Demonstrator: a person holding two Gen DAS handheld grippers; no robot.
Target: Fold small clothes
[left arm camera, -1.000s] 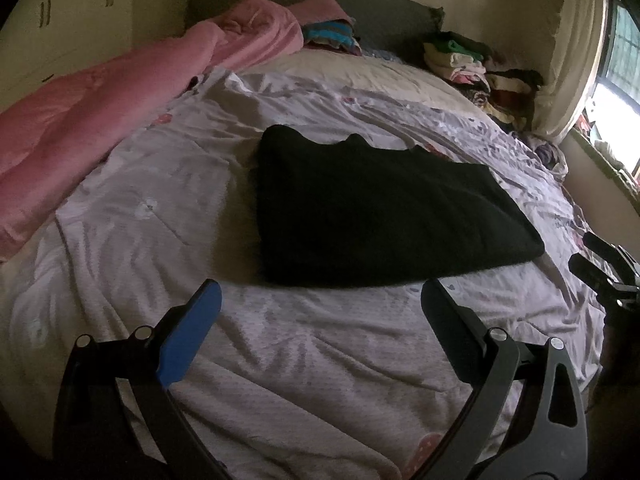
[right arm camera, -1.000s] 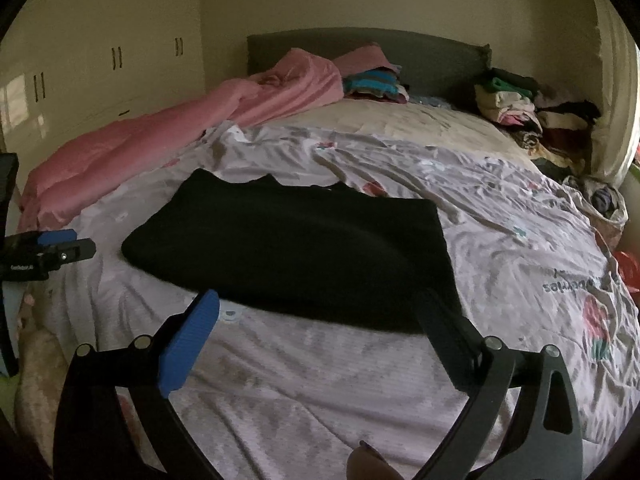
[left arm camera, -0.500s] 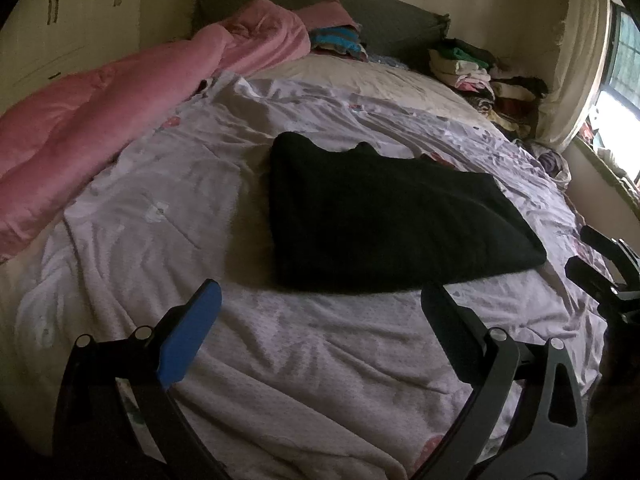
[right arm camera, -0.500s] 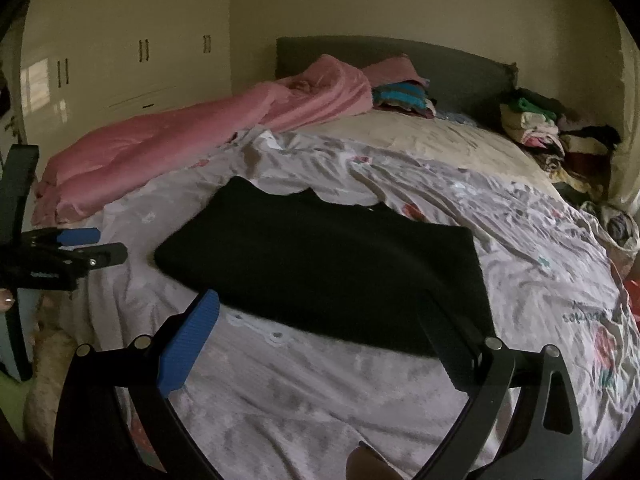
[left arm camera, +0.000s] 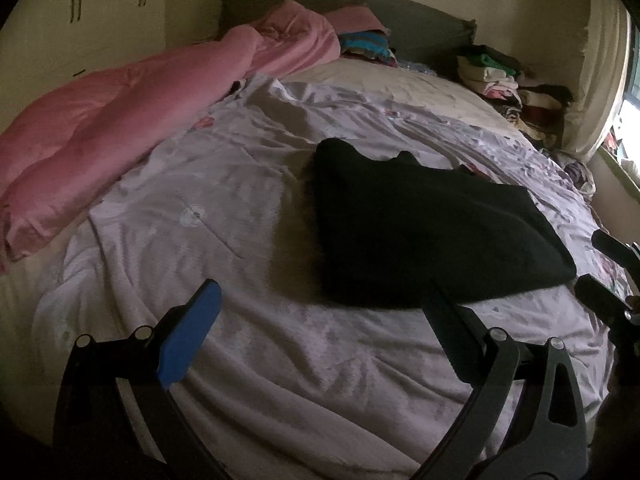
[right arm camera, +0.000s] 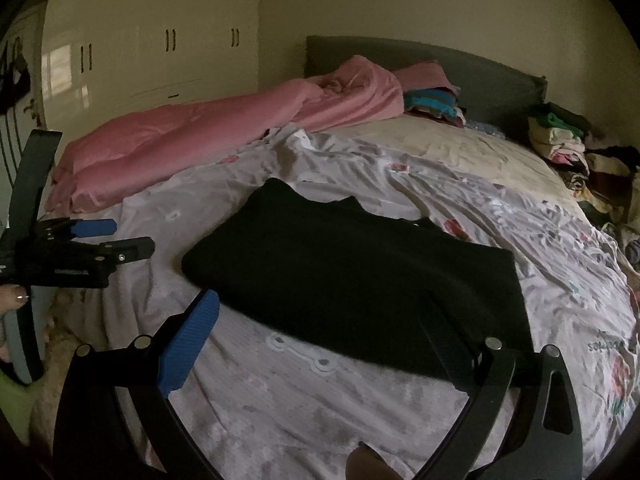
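Note:
A black garment (left arm camera: 420, 224) (right arm camera: 360, 280) lies flat as a folded rectangle in the middle of the bed, its neckline towards the headboard. My left gripper (left arm camera: 320, 300) hangs open over the sheet just short of the garment's near edge, nothing between its fingers. It also shows at the left edge of the right wrist view as the left gripper (right arm camera: 128, 238), held by a hand. My right gripper (right arm camera: 320, 308) is open above the garment's near edge and holds nothing. Its fingers (left arm camera: 608, 276) appear at the right edge of the left wrist view.
The bed carries a pale lilac flowered sheet (left arm camera: 280, 360). A pink duvet (left arm camera: 120, 128) is bunched along the left side. Folded clothes (left arm camera: 492, 72) are stacked by the headboard (right arm camera: 440, 64) on the right, more coloured ones (right arm camera: 432, 106) at its middle. A wardrobe (right arm camera: 152, 52) stands at left.
Both grippers have drawn back and risen a little, so the garment sits further off and more of the wardrobe shows. Both stay open; the garment has not moved.

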